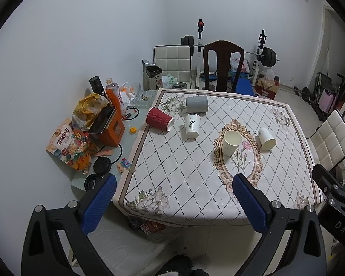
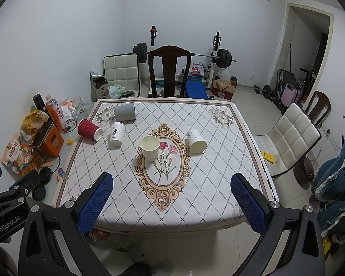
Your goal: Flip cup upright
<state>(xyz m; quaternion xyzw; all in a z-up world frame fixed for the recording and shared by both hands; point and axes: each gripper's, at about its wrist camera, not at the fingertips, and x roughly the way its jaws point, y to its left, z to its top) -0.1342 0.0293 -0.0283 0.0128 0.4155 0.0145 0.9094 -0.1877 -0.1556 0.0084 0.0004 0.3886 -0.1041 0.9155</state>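
Note:
Several cups are on the patterned tablecloth (image 2: 195, 184). A red ribbed cup (image 1: 159, 119) (image 2: 89, 129) lies on its side at the left edge. A grey cup (image 1: 196, 104) (image 2: 124, 112) lies on its side at the back. A white cup with black writing (image 1: 192, 125) (image 2: 117, 133) stands upright. A cream cup (image 1: 231, 142) (image 2: 150, 148) stands upright on the oval flower motif. A white cup (image 1: 266, 138) (image 2: 196, 141) lies on its side to its right. My left gripper (image 1: 174, 191) and right gripper (image 2: 172, 191) are open and empty, held before the table's near edge.
Snack bags, an orange box (image 2: 50, 143), bottles and an ashtray crowd the glass strip left of the cloth. A dark wooden chair (image 2: 169, 69) stands behind the table, a white padded chair (image 2: 292, 135) at the right. A barbell rack stands at the back wall.

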